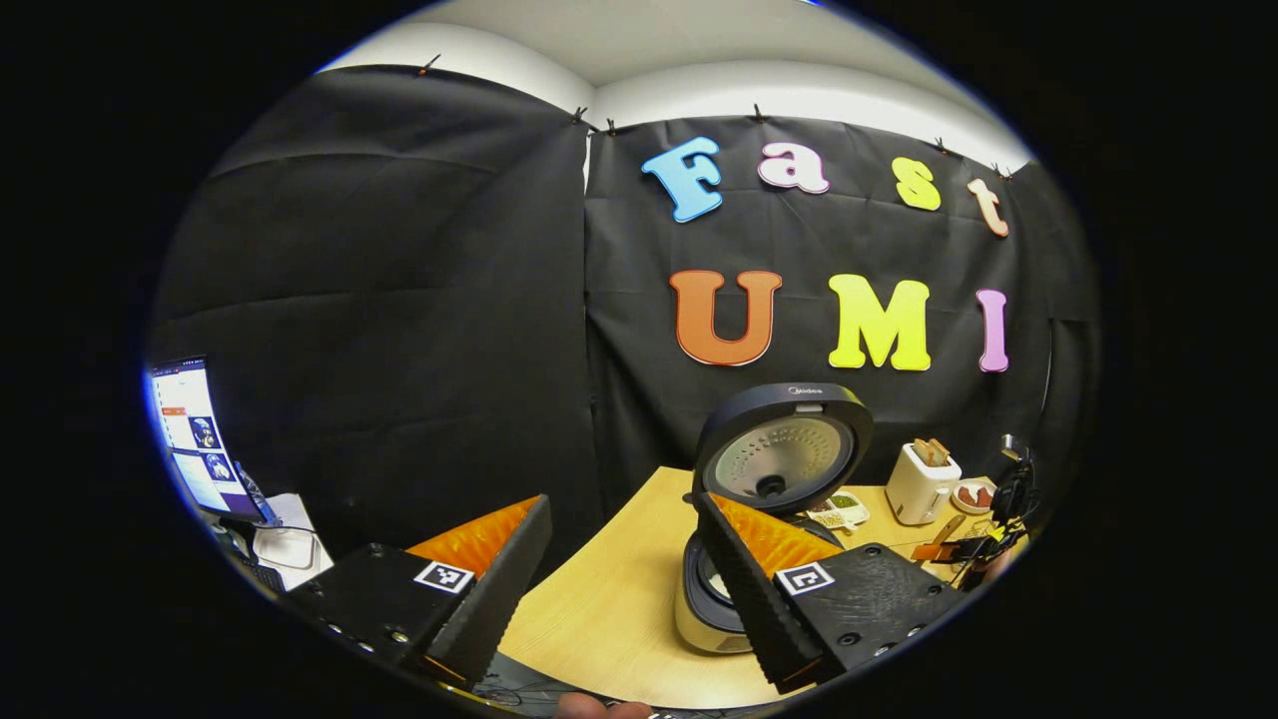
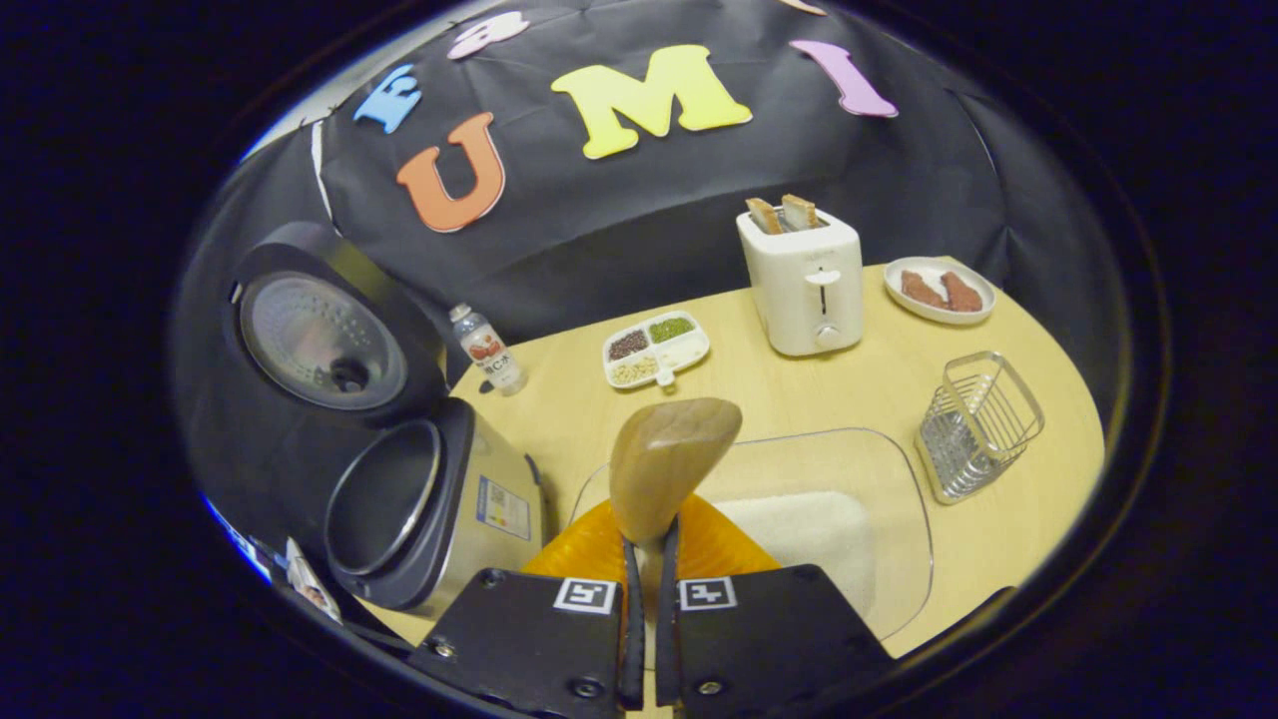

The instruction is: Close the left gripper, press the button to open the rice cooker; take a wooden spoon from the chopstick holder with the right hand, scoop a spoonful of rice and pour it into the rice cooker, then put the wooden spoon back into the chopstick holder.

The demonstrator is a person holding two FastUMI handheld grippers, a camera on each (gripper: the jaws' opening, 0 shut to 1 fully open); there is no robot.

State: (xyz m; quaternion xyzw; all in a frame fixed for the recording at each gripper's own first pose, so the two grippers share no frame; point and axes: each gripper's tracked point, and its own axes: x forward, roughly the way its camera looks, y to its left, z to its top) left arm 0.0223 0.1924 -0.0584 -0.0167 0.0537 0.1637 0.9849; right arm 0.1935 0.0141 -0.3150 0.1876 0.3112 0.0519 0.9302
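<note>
My right gripper (image 2: 647, 551) is shut on the handle of the wooden spoon (image 2: 667, 461). The spoon's bowl stands up over the near left part of the clear glass dish (image 2: 904, 499), which holds white rice (image 2: 799, 529). No rice shows on the spoon's visible face. The rice cooker (image 2: 439, 509) stands left of the dish with its lid (image 2: 319, 340) up and its pot open. The wire chopstick holder (image 2: 978, 424) sits to the right of the dish. My left gripper (image 1: 619, 589) is open with nothing between its fingers, near the rice cooker (image 1: 699, 619), whose lid (image 1: 779, 454) is raised.
A white toaster (image 2: 804, 280) with toast, a plate (image 2: 939, 290) of food, a divided tray (image 2: 654, 352) of grains and a small bottle (image 2: 487, 350) stand at the back of the wooden table (image 2: 869, 389). A monitor (image 1: 195, 439) stands off to the left.
</note>
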